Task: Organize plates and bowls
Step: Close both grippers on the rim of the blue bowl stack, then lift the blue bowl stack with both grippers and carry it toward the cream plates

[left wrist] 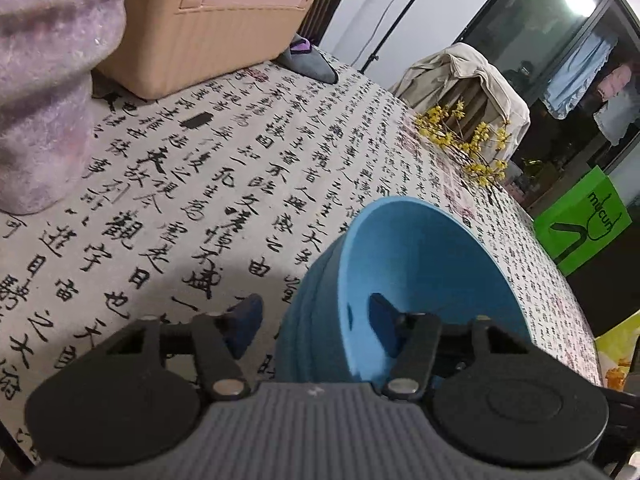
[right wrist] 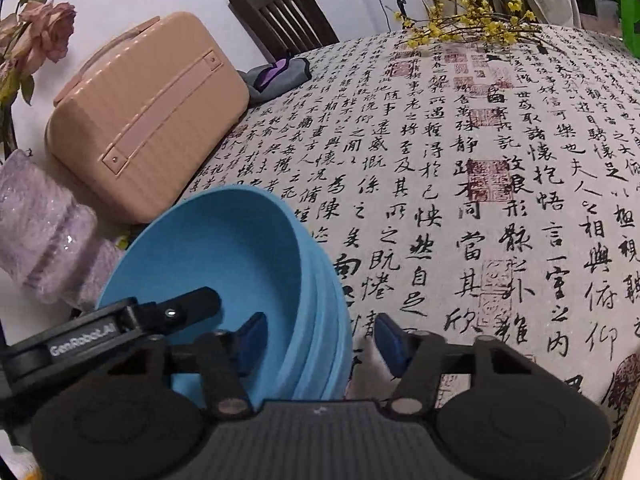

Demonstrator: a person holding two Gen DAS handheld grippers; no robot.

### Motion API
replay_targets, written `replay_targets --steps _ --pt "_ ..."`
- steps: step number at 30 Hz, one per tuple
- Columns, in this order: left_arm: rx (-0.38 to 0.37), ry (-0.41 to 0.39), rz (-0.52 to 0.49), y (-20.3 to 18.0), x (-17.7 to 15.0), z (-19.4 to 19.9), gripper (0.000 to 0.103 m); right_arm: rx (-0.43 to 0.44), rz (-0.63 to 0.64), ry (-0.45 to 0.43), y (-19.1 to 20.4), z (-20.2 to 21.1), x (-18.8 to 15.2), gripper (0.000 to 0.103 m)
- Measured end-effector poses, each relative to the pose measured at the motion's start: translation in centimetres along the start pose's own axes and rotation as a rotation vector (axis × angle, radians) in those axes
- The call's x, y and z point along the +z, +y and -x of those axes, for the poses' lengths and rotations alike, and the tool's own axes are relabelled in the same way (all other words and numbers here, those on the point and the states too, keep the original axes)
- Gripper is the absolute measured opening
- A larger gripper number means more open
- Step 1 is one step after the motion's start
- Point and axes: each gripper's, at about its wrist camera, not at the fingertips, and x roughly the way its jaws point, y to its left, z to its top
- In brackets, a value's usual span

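Left tongs: your jaws straddle the blue bowls' wall, parted, not clamped.
Right tongs: likewise astride the rim at 9 o'clock.
Next: squeeze evenly, then lift level.

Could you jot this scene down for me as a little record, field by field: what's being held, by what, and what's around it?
Held item: blue bowls, apparently several nested
Left gripper: straddles the bowl wall, one finger inside
Right gripper: straddles the opposite wall likewise
Grip: clamped or not, cannot tell
Surface: calligraphy tablecloth
Nearby: pink case, lilac vase, yellow flower sprigs
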Motion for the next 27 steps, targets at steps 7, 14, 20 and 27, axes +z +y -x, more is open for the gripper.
replay_targets --steps 7,14,20,27 --pt "0.001 -0.011 0.012 -0.2 -0.16 -0.09 0.042 0.012 0.011 0.01 0.28 -0.18 -0.26 0.047" --pt "0.009 -0.02 0.012 -0.36 -0.3 0.12 0.042 -0.006 0.028 -0.004 0.7 -0.16 -0.53 0.047" --pt "0.007 -0.025 0.011 -0.35 -0.36 0.34 0.042 0.0 0.028 -0.013 0.58 -0.01 -0.45 0.046" --pt "0.003 -0.038 0.003 -0.83 -0.41 0.76 0.042 0.0 0.033 -0.038 0.58 0.67 -0.4 0.046"
